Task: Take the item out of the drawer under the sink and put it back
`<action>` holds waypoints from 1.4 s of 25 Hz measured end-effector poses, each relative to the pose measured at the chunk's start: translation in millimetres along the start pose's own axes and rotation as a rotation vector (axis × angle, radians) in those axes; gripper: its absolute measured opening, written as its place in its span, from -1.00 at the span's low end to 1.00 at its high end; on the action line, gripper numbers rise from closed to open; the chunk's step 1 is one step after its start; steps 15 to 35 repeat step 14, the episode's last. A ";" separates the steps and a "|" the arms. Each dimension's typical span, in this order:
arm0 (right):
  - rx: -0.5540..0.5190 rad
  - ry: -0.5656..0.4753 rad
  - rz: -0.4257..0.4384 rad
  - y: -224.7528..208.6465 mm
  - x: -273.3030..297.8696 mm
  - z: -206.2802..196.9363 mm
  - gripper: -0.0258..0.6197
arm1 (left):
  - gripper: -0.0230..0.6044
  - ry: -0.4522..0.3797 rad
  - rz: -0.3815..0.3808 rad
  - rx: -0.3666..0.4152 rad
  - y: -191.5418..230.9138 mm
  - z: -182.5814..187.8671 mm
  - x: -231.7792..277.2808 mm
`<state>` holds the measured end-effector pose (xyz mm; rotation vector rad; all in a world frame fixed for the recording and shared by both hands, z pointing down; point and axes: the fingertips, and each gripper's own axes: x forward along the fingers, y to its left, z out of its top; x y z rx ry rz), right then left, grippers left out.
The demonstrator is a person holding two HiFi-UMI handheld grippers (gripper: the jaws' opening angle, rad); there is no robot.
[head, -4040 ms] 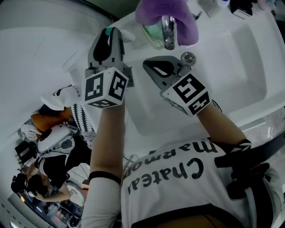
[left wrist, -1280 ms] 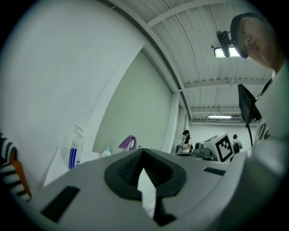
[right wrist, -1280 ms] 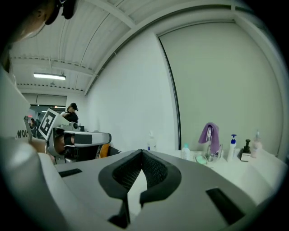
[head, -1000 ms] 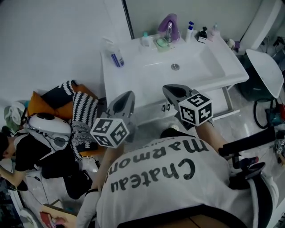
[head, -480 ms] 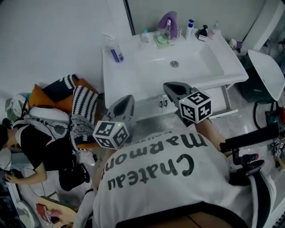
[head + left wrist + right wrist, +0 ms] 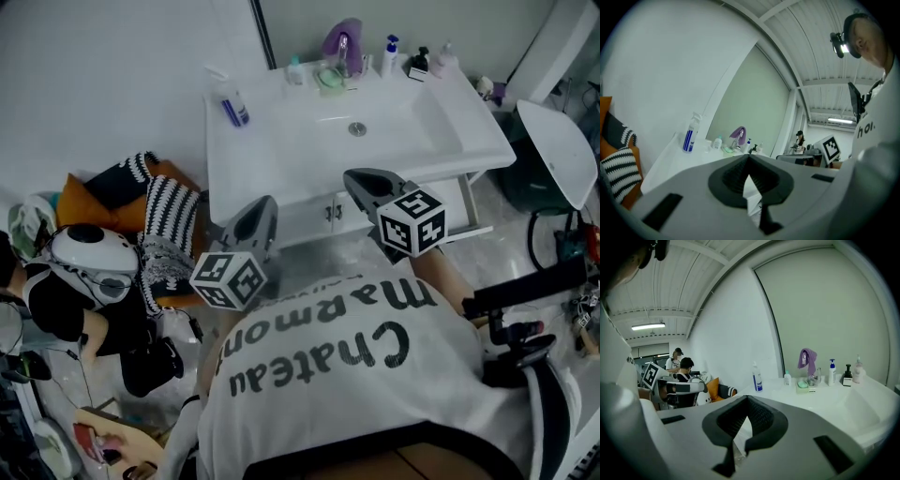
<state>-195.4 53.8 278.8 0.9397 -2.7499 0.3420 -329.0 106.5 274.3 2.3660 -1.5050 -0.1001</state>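
The white vanity under the sink [image 6: 281, 141] shows its drawer front [image 6: 330, 214] with small handles; it looks closed, and no item from it is visible. My left gripper [image 6: 265, 204] hovers in front of the vanity's left part, shut and empty. My right gripper [image 6: 358, 178] is held before the vanity's right part, also shut with nothing in it. In the left gripper view the left gripper [image 6: 749, 158] has its jaws meeting, with the sink top beyond. The right gripper [image 6: 747, 400] likewise shows its jaws together in the right gripper view.
On the sink top stand a spray bottle [image 6: 228, 101], a tap draped with a purple cloth [image 6: 341, 37], a green soap dish [image 6: 329, 79] and pump bottles [image 6: 389, 54]. Striped cushions [image 6: 171, 234] and a seated person [image 6: 75, 281] are at the left; a white seat [image 6: 561, 150] is at the right.
Four seconds ago both grippers were over the basin by the tap; now they are lower and further back, in front of the vanity. Within the last second the sink slid slightly up the view.
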 end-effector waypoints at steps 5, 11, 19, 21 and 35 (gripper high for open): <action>0.005 -0.001 -0.009 -8.7 -11.2 -12.5 -0.89 | -0.90 0.007 0.003 0.007 -10.7 -9.6 0.4; 0.006 0.014 0.000 2.3 -0.6 -9.5 -0.89 | -0.90 0.020 0.012 -0.017 2.4 -7.1 -6.0; -0.009 0.015 0.000 2.4 -0.3 -12.9 -0.89 | -0.90 0.014 0.013 -0.018 4.4 -8.2 -3.8; -0.009 0.015 0.000 2.4 -0.3 -12.9 -0.89 | -0.90 0.014 0.013 -0.018 4.4 -8.2 -3.8; -0.009 0.015 0.000 2.4 -0.3 -12.9 -0.89 | -0.90 0.014 0.013 -0.018 4.4 -8.2 -3.8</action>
